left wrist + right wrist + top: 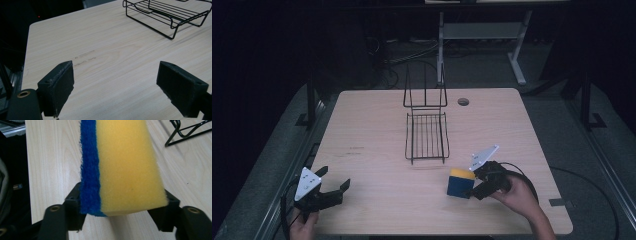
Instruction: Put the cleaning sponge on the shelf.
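A sponge (460, 183), yellow with a blue scouring side, stands on edge on the wooden table (372, 125) at the front right. My right gripper (471, 185) is shut on it from the right side. In the right gripper view the sponge (125, 165) fills the gap, with one pad against the blue face and the other against the yellow face of my right gripper (122, 205). My left gripper (334, 177) rests at the front left, open, with bare table between the jaws (115, 82).
A black wire rack (427, 135) stands at the table's middle, its upright back toward the far edge; it shows in the left gripper view (170, 15) and the right gripper view (185, 130) too. A round cable hole (463, 102) lies near the far edge. A white desk frame (482, 30) stands beyond.
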`<act>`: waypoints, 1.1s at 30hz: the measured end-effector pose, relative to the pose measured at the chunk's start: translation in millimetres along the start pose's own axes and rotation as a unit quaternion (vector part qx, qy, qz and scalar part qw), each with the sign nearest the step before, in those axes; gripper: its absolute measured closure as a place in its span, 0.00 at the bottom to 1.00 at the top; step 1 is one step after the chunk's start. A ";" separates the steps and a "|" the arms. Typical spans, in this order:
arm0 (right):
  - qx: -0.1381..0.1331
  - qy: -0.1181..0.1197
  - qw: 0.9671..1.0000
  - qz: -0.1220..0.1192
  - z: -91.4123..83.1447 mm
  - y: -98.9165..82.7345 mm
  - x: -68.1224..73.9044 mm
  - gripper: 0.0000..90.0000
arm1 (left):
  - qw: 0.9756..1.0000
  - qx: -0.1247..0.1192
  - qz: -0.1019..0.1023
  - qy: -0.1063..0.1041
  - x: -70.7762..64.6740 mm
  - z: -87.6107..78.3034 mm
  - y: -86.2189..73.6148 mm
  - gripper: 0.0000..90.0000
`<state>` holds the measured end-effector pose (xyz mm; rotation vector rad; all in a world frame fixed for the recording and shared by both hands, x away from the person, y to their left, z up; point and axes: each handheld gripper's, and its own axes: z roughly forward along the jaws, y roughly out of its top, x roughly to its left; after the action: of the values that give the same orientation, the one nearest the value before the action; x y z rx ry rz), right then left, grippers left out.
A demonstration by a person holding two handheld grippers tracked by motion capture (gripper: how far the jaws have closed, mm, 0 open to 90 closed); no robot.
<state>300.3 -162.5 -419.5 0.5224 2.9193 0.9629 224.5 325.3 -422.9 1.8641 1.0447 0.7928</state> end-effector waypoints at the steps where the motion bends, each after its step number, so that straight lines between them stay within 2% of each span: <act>1: 0.001 0.000 1.000 0.001 0.4 0.0 -0.1 0.44 | 1.000 0.000 0.000 0.000 0.0 0.1 -0.1 0.15; 7: 0.007 0.003 1.000 0.001 2.7 0.3 -0.5 0.53 | 1.000 0.000 -0.001 0.000 0.2 0.0 -0.1 0.15; 13: 0.006 0.009 1.000 -0.010 3.1 1.0 -0.2 0.61 | 1.000 -0.001 -0.001 0.000 0.4 -0.4 -0.1 0.15; 22: 0.005 0.011 1.000 -0.015 -0.1 2.2 -1.0 0.63 | 1.000 0.001 -0.001 0.000 0.3 -0.2 -0.1 0.15; 33: 0.003 0.015 0.999 -0.029 -8.6 18.2 -4.7 0.63 | 1.000 0.000 -0.001 0.000 0.3 -0.1 -0.1 0.15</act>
<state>309.3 -155.2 -402.3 0.4245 2.9466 0.9638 224.5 325.6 -422.9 1.8628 1.0475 0.7917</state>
